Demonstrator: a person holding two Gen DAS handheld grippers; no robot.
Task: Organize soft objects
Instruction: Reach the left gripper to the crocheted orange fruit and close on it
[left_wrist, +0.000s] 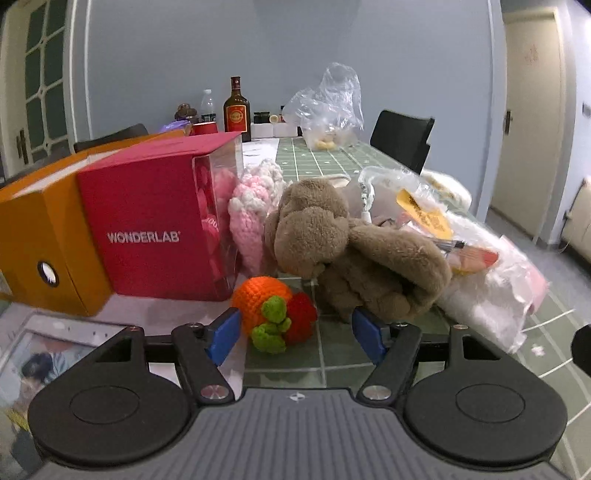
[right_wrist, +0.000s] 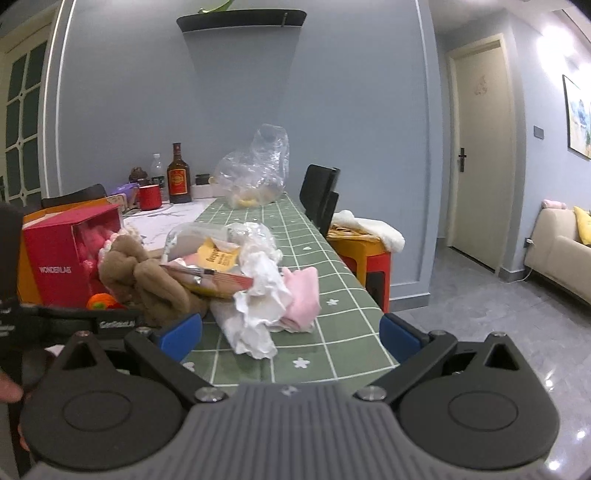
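Note:
An orange, green and red crocheted toy (left_wrist: 273, 314) lies on the green checked tablecloth (left_wrist: 332, 354), between the blue pads of my left gripper (left_wrist: 295, 334), which stands open around it without pressing. Behind it slumps a brown plush animal (left_wrist: 351, 251) and a pink-and-white knitted piece (left_wrist: 251, 218). My right gripper (right_wrist: 290, 332) is open and empty above a crumpled white and pink cloth bundle in plastic (right_wrist: 273, 295). The brown plush (right_wrist: 147, 280) and the orange toy (right_wrist: 99, 301) show at its left.
A red WONDERLAB box (left_wrist: 155, 225) and an orange box (left_wrist: 40, 236) stand at the left. Bottles (left_wrist: 237, 110), a red cup (right_wrist: 150, 196) and a clear plastic bag (left_wrist: 328, 107) sit at the table's far end. A black chair (left_wrist: 402, 138) and an orange stool (right_wrist: 364, 254) flank the right edge.

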